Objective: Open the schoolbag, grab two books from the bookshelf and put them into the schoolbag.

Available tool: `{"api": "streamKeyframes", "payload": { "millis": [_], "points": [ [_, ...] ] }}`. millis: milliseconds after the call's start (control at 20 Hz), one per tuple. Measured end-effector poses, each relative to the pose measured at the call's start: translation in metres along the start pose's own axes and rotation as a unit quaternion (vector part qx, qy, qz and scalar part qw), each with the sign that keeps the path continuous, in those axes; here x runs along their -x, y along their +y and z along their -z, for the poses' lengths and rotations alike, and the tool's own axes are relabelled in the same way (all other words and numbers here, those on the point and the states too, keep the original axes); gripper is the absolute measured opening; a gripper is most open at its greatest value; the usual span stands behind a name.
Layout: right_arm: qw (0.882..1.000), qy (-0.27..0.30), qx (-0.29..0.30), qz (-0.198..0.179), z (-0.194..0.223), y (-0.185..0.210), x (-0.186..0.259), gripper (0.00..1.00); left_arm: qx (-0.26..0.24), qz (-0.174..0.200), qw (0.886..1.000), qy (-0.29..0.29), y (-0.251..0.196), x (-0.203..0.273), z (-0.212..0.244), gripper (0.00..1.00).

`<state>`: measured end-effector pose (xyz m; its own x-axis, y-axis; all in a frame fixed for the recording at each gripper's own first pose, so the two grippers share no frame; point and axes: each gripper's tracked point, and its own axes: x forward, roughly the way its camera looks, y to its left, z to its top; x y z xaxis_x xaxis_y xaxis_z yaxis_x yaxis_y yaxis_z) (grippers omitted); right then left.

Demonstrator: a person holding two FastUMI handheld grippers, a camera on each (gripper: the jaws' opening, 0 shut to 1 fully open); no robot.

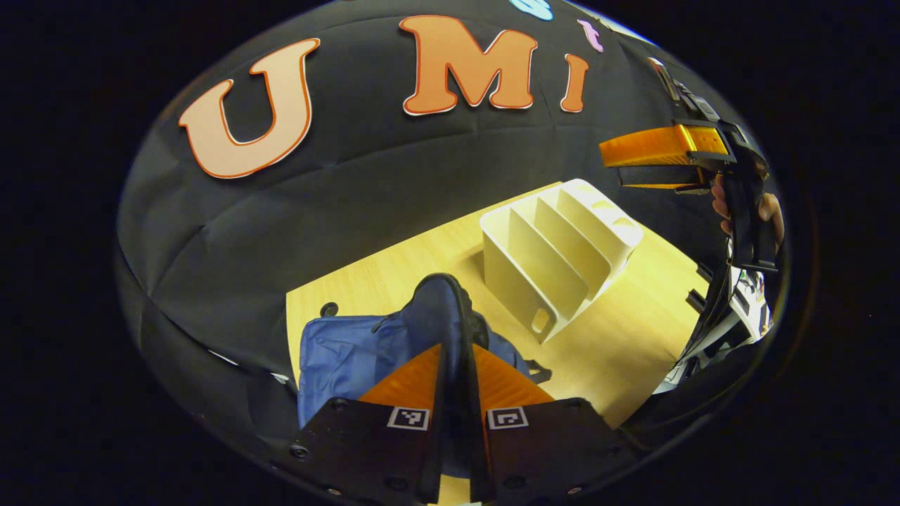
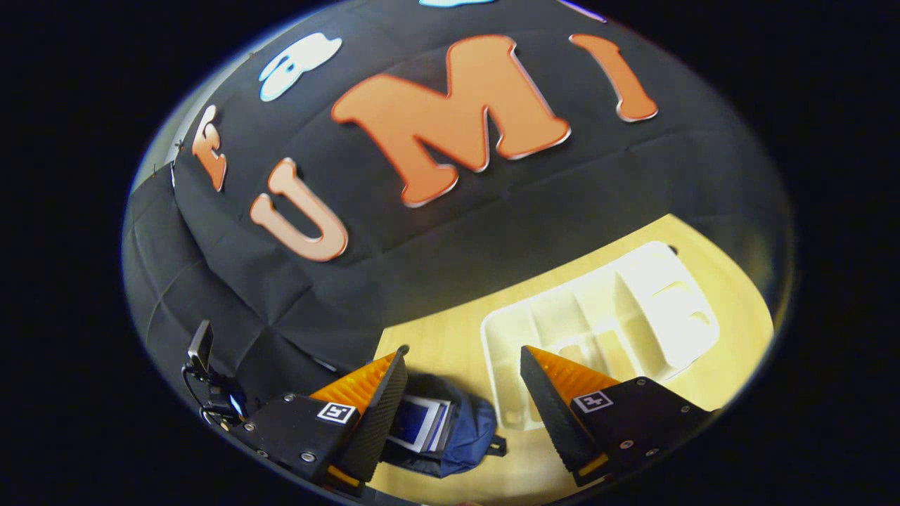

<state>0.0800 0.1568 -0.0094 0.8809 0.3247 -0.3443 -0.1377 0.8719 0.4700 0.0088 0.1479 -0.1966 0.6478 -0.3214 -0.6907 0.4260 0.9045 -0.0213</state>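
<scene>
Left gripper pinching the schoolbag's dark rim on the table, right gripper hovering wide apart above books sitting inside beside the bare bookshelf, likely risking the opening sagging and books spilling if released.

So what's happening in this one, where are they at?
A person is packing a blue schoolbag on a wooden table using two handheld claws. The left claw is shut on the bag's dark top edge, holding it up. The right claw hangs open above the bag, and in its view books sit inside the bag's mouth. The white bookshelf beside the bag looks empty, so the packing seems about done.
</scene>
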Motion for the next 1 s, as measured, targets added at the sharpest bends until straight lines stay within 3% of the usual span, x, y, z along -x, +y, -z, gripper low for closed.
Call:
{"api": "streamKeyframes", "payload": {
  "millis": [200,400,500,550,750,950,1000],
  "points": [
    [0.998,-0.03,0.04,0.029,-0.014,-0.022,0.017,0.96,-0.004,0.02,0.999,-0.032,-0.042,-0.003,-0.025,0.25],
    [0.996,-0.041,0.074,0.039,-0.019,-0.03,0.031,0.96,-0.002,0.039,0.996,-0.08,-0.086,-0.007,-0.057,0.28],
    [0.992,-0.056,0.103,0.045,-0.026,-0.035,0.038,0.96,-0.002,0.042,0.994,-0.098,-0.103,-0.007,-0.069,0.48],
    [0.991,-0.059,0.114,0.048,-0.028,-0.038,0.041,0.96,0.0,0.042,0.994,-0.104,-0.108,-0.01,-0.076,0.43],
    [0.983,-0.085,0.148,0.059,-0.043,-0.047,0.059,0.97,0.015,0.028,0.987,-0.155,-0.131,-0.008,-0.113,0.42],
    [0.975,-0.116,0.177,0.063,-0.055,-0.053,0.073,0.97,0.03,0.016,0.981,-0.193,-0.148,-0.003,-0.136,0.61],
    [0.973,-0.123,0.184,0.063,-0.058,-0.055,0.076,0.97,0.033,0.015,0.979,-0.202,-0.151,-0.002,-0.141,0.77]
  ]
}}
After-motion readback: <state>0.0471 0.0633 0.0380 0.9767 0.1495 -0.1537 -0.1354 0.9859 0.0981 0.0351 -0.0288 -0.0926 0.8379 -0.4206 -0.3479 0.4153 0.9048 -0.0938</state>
